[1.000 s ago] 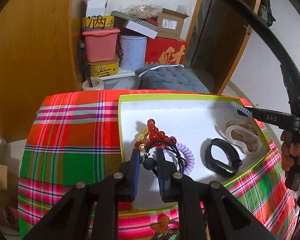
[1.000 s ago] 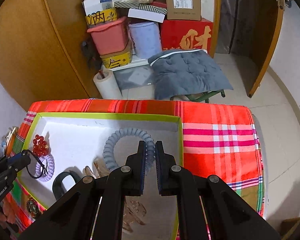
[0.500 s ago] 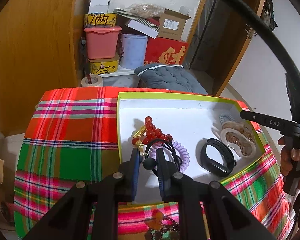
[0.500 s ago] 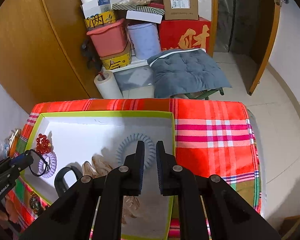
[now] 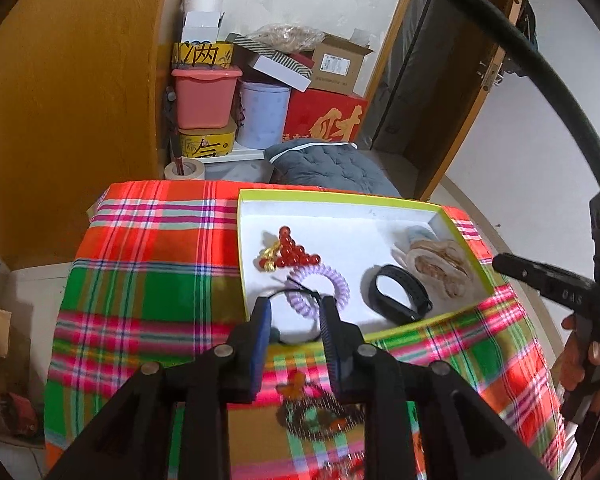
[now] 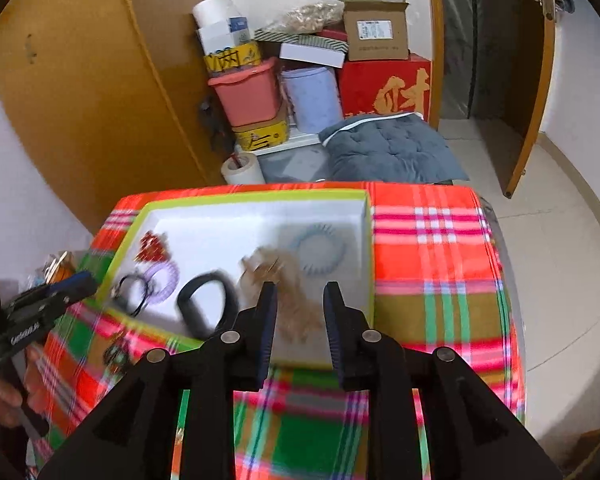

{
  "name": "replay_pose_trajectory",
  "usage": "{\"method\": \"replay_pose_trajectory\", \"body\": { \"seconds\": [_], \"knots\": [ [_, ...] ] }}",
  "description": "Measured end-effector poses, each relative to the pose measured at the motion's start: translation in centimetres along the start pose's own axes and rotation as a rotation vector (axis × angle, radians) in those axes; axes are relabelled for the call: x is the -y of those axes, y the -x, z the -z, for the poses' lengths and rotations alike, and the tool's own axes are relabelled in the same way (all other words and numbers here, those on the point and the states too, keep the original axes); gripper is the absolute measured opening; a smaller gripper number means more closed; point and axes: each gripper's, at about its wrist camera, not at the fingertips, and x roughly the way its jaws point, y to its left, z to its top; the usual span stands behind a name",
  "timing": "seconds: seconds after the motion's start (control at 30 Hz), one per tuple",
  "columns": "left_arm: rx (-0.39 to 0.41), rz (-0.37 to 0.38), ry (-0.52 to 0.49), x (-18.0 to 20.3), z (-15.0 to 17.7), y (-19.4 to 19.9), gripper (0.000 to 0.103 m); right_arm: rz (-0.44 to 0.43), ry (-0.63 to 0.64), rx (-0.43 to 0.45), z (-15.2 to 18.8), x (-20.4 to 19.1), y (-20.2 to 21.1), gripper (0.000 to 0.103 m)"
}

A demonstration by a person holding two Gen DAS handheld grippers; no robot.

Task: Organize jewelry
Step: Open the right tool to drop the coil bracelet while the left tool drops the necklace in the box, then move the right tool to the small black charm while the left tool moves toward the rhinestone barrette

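A white tray with a green rim [image 5: 340, 196] [image 6: 256, 196] sits on the plaid cloth. It holds a red bead bracelet [image 5: 290, 250], a purple coil tie [image 5: 324, 282], a black band [image 5: 398, 294], tan hair clips [image 5: 440, 264] [image 6: 284, 280] and a blue coil tie [image 6: 320, 248]. A thin black hair tie [image 5: 296, 304] [image 6: 134, 292] lies at the tray's near left corner. My left gripper [image 5: 294, 304] is open over that tie. My right gripper [image 6: 300, 292] is open and empty above the tray's near edge.
More jewelry [image 5: 316, 412] lies on the cloth in front of the tray, under my left gripper. Boxes, tubs and a grey cushion [image 6: 388, 148] are stacked behind the table against a wooden cabinet [image 5: 68, 92]. The table edge drops off at right [image 6: 512, 280].
My left gripper opened, let go of the black hair tie in the tray and drew back. My right gripper opened, left the blue coil tie in the tray and pulled back.
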Motion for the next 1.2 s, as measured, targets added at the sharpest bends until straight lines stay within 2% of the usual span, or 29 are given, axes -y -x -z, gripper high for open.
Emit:
{"method": "replay_pose_trajectory", "body": {
  "seconds": [0.37,0.67,0.9,1.1,1.13,1.2],
  "knots": [
    [0.011,0.01,-0.026,2.7,4.6,5.6,0.025,-0.05,0.031,0.008,6.6,-3.5,5.2,0.024],
    [0.01,0.015,-0.033,4.2,7.9,8.7,0.025,-0.084,0.014,0.024,10.1,-4.7,8.8,0.024],
    [-0.01,0.03,-0.021,3.7,10.2,9.8,0.025,-0.084,0.042,0.029,11.8,-5.8,10.0,0.024],
    [-0.034,0.035,0.004,2.3,11.4,9.8,0.025,-0.11,0.062,0.007,12.7,-7.0,9.4,0.025],
    [-0.037,0.033,0.011,1.9,11.6,9.7,0.025,-0.114,0.068,0.004,12.9,-7.2,9.2,0.026],
    [-0.038,0.031,0.023,1.4,11.7,9.6,0.025,-0.132,0.077,-0.003,13.1,-7.7,8.9,0.034]
  ]
}}
